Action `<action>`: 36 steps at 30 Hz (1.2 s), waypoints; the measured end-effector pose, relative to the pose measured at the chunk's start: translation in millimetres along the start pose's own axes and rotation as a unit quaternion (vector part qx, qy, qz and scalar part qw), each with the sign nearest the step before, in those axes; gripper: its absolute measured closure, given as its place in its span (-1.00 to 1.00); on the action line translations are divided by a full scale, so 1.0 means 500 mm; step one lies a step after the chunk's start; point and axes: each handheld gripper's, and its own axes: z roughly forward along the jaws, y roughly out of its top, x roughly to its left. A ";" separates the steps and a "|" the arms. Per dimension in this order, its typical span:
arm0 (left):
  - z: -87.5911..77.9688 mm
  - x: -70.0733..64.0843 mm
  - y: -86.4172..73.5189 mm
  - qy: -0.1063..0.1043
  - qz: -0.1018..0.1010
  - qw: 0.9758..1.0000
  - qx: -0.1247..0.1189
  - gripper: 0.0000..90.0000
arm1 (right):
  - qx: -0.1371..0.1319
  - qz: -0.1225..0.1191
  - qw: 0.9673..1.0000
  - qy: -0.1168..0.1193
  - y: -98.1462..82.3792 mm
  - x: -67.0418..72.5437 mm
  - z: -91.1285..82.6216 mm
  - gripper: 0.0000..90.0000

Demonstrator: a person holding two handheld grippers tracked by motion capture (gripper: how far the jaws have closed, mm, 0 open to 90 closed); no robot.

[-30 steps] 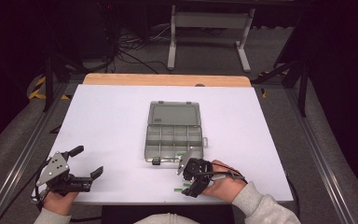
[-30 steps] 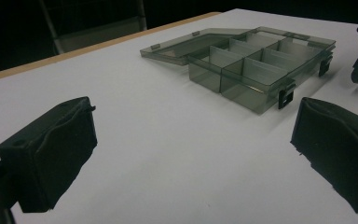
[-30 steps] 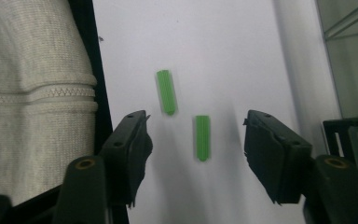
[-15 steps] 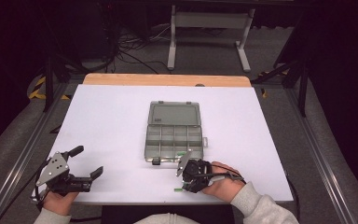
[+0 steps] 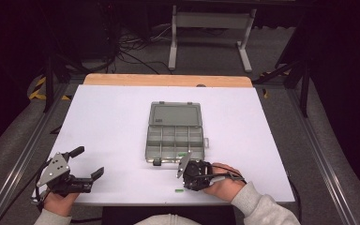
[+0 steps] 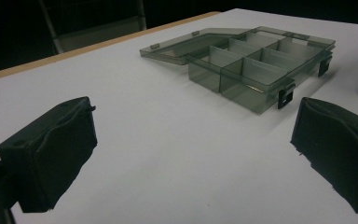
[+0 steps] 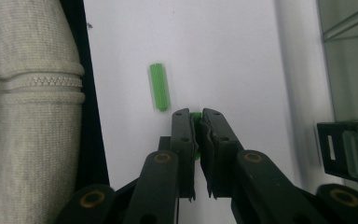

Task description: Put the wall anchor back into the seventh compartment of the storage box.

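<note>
My right gripper (image 5: 183, 180) rests near the table's front edge, just in front of the open grey compartment box (image 5: 174, 140). Its jaws have just been closing and now stand shut on a small green plastic plug (image 7: 196, 116), whose tip peeks out between the pads. A second green ribbed plug (image 7: 159, 87) lies loose on the white table beside the jaws, and it is also visible from above as a green plug (image 5: 178, 191). My left gripper (image 5: 86, 161) sits at the front left, open, nothing between its pads (image 6: 46, 158).
The box's lid (image 5: 175, 115) lies flat open toward the far side, and its black latch (image 7: 335, 147) is close to my right jaws. A person's grey knit sleeve (image 7: 28, 93) borders the table's front edge. White table surface (image 5: 108, 122) stretches between the grippers.
The right gripper's jaws have closed together onto the small green plug. Both hands stay where they were, and the left gripper remains open.
</note>
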 end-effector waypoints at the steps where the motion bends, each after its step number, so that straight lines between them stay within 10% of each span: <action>1: 0.000 0.000 0.000 0.000 0.000 1.000 0.000 -0.99 | 0.001 0.003 1.000 0.000 0.001 0.001 -0.003 0.85; 36: -0.002 0.003 -0.001 -0.001 0.000 1.000 0.004 -0.99 | -0.074 0.013 0.996 -0.047 0.063 -0.066 -0.127 0.85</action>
